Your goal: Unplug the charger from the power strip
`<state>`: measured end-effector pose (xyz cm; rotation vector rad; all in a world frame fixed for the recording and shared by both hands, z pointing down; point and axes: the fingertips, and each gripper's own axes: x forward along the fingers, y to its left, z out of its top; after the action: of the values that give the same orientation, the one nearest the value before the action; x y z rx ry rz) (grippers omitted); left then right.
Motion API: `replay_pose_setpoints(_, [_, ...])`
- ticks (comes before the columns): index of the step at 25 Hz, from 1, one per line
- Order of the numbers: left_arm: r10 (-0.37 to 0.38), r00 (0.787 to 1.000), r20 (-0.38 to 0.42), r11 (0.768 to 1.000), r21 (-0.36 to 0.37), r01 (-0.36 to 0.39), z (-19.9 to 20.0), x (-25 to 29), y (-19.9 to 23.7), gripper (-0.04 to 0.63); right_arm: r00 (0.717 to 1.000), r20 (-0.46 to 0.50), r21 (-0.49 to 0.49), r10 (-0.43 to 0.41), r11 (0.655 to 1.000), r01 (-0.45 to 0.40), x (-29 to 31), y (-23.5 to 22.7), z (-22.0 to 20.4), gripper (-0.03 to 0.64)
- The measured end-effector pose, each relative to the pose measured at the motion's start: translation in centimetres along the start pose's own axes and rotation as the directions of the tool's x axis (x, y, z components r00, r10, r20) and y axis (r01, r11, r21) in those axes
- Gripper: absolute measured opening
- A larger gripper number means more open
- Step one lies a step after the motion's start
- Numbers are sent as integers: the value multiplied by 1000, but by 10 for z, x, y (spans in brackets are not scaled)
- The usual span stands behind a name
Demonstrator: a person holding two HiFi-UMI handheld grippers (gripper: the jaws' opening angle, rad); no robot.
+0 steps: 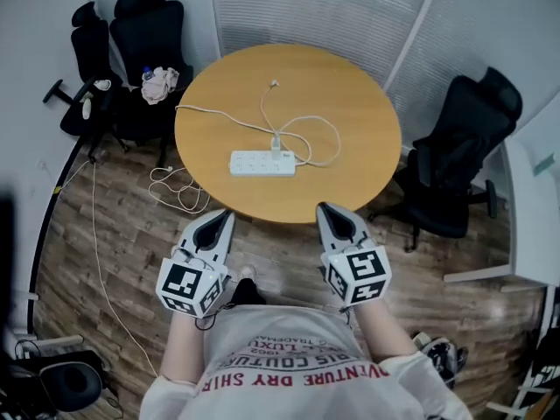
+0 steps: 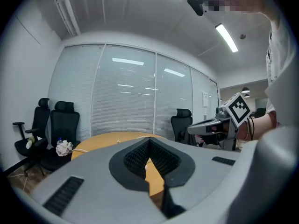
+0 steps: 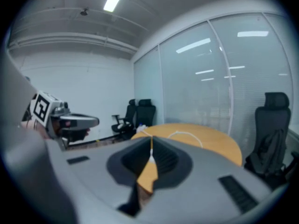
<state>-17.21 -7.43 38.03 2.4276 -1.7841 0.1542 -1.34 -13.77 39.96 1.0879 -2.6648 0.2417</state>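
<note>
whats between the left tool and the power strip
Only a bare stretch of table, by the head view: nothing lies between the left tool and the power strip.

A round wooden bench (image 1: 350,103) stood mid-frame on a plank floor (image 1: 131,234). Black office chairs (image 1: 149,33) sat upper left, another chair (image 1: 459,160) at right, with glass walls (image 1: 324,11) along the top.

My left gripper (image 1: 224,219) and right gripper (image 1: 327,210) are grey, their cubes (image 1: 188,285) black-and-white squares. White power strip (image 1: 262,162), white charger (image 1: 276,143), tan table (image 1: 350,103), black chairs (image 1: 464,156), brown floor (image 1: 114,252).
</note>
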Motion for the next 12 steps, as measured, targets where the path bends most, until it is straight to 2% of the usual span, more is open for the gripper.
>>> replay_pose_setpoints(6, [-124, 991, -40, 992, 33, 126, 8, 54, 80, 31, 988, -39, 60, -147, 987, 149, 80, -10, 16, 29])
replay_pose_setpoints(12, [-212, 973, -96, 977, 2, 213, -16, 97, 122, 31, 970, -147, 90, -194, 974, 209, 135, -14, 1, 29])
